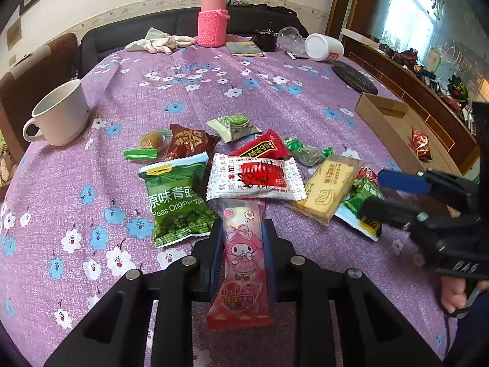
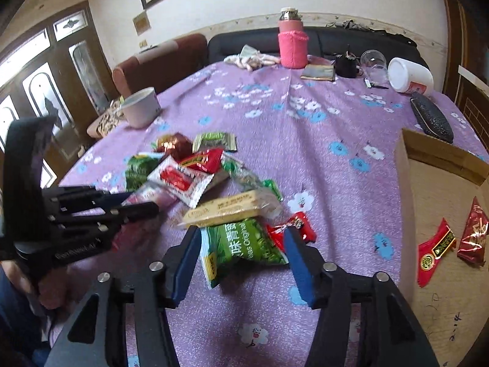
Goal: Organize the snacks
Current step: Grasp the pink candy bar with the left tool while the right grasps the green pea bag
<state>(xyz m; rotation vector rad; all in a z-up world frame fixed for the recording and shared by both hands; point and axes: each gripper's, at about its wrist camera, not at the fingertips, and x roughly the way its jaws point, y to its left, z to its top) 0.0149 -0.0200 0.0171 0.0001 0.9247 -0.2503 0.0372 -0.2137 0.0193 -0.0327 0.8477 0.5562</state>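
My left gripper point(image 1: 243, 224) is shut on a pink My Melody snack packet point(image 1: 241, 253), which lies lengthwise between the pads low over the purple flowered tablecloth point(image 1: 275, 107). Just beyond it lies a pile of snacks: a green peas bag point(image 1: 175, 202), a white-and-red packet point(image 1: 255, 180), a yellow biscuit pack point(image 1: 330, 189) and several smaller ones. My right gripper point(image 2: 241, 230) stands open with a second green peas bag point(image 2: 244, 247) between its blue fingers. At the right a cardboard box point(image 2: 443, 153) holds two red packets point(image 2: 435, 247).
A white mug point(image 1: 59, 113) stands at the left edge. At the far side are a pink-sleeved bottle point(image 1: 212, 21), white gloves point(image 1: 159, 42), a tipped white jar point(image 1: 324, 47) and a dark oval case point(image 1: 354, 76). Chairs and a sofa ring the table.
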